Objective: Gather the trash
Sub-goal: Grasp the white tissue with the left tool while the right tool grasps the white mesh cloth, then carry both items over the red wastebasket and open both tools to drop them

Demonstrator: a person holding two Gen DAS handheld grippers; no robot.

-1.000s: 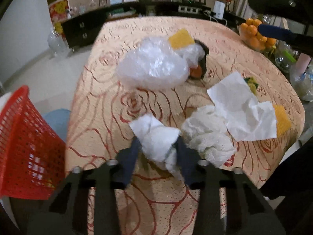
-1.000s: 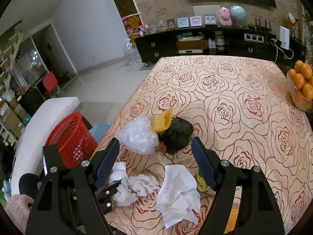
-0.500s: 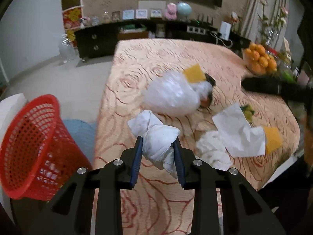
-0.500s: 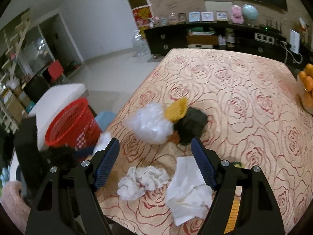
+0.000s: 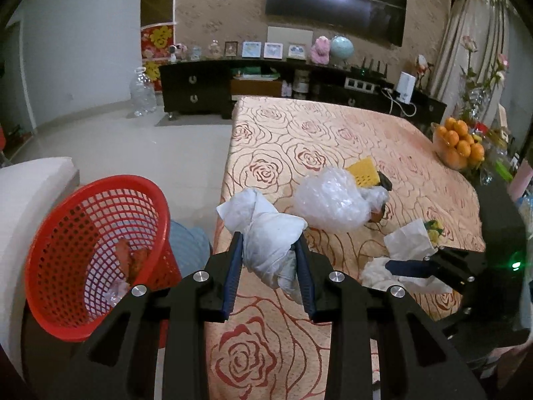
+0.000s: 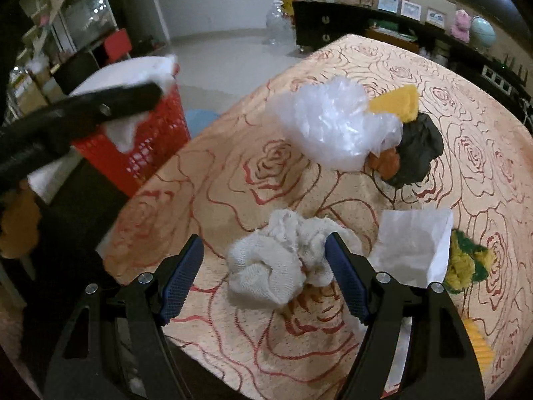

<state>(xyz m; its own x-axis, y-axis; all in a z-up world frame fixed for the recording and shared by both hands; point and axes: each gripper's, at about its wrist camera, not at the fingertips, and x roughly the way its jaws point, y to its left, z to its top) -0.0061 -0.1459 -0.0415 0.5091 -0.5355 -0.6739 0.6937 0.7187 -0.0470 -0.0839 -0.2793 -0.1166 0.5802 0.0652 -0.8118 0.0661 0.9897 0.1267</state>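
My left gripper point(image 5: 269, 253) is shut on a crumpled white paper wad point(image 5: 266, 230), held in the air above the table's left edge. The red mesh basket point(image 5: 86, 253) stands on the floor to its lower left, with a few scraps inside. My right gripper point(image 6: 266, 266) is open, its blue pads on either side of a crumpled white cloth wad point(image 6: 279, 260) lying on the table; the pads do not press it. The left gripper's arm point(image 6: 83, 113) shows blurred in the right wrist view, over the red basket point(image 6: 146, 140).
On the rose-patterned tablecloth point(image 6: 233, 180) lie a clear plastic bag point(image 6: 333, 126), a yellow sponge point(image 6: 396, 103), a dark bag point(image 6: 419, 150), a flat white paper point(image 6: 413, 246) and a yellow-green scrap point(image 6: 466, 260). A bowl of oranges point(image 5: 459, 146) stands at the far right edge.
My left gripper lifted the paper wad off the table and swung left toward the basket. My right gripper came down and closer over the cloth wad, staying open.
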